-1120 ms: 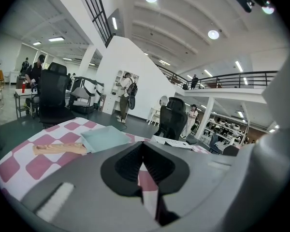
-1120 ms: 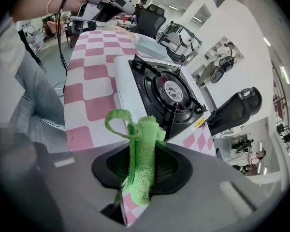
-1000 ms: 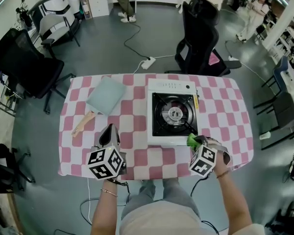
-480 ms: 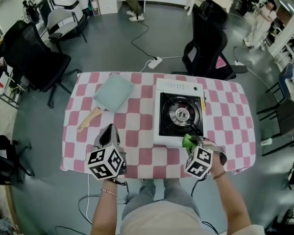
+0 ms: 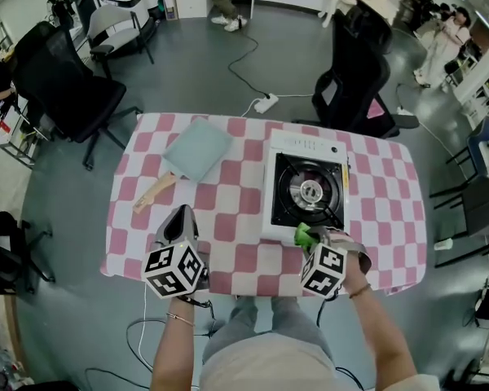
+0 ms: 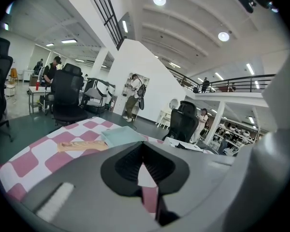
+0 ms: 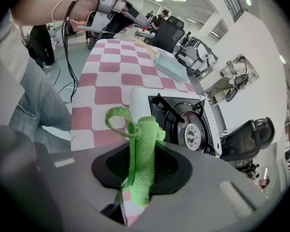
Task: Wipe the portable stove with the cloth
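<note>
**Green cloth clamped at the stove's near corner**

The right hand-held gripper [image 5: 308, 239] is closed on a rolled green cloth [image 5: 301, 235]. The cloth sticks out past its jaws at the near left corner of the portable stove [image 5: 308, 187]. The left hand-held gripper [image 5: 179, 218] is at the near side of the checked tabletop [image 5: 228, 210], with its jaws together and nothing between them. Farther back lie a wooden piece [image 5: 155, 192] and a pale teal pad [image 5: 198, 149].

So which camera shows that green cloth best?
The right gripper view: the cloth fills the middle, clamped in the right tool. The head view shows only a small green tuft by the stove. The left gripper view misses it.
</note>
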`<state>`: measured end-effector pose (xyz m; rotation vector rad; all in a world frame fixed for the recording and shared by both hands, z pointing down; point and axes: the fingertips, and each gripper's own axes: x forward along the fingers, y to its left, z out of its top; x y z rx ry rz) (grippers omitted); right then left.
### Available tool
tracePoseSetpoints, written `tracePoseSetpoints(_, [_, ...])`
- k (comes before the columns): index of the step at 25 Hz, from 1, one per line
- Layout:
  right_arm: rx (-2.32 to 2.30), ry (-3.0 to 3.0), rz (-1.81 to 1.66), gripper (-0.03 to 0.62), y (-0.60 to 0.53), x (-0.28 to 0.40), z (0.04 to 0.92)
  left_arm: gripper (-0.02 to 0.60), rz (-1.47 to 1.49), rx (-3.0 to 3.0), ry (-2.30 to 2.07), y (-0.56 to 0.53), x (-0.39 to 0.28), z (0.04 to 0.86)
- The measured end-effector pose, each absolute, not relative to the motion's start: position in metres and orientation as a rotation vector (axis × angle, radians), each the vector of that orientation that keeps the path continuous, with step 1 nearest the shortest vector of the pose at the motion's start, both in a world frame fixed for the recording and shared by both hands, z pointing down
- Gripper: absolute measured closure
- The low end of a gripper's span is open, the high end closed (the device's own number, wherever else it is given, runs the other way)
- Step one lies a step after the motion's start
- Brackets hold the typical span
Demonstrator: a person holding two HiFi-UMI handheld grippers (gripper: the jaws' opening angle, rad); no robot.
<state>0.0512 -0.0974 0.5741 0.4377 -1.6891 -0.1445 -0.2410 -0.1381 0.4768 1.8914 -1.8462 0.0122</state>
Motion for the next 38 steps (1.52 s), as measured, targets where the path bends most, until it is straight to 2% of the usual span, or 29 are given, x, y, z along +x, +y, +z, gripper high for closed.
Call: tracePoseSetpoints(38, [0.255,-1.783,-0.272,0.500,-0.097,-0.042,0.572,0.581,-0.036,1.724,-1.981,-0.092,-0.299,0.482])
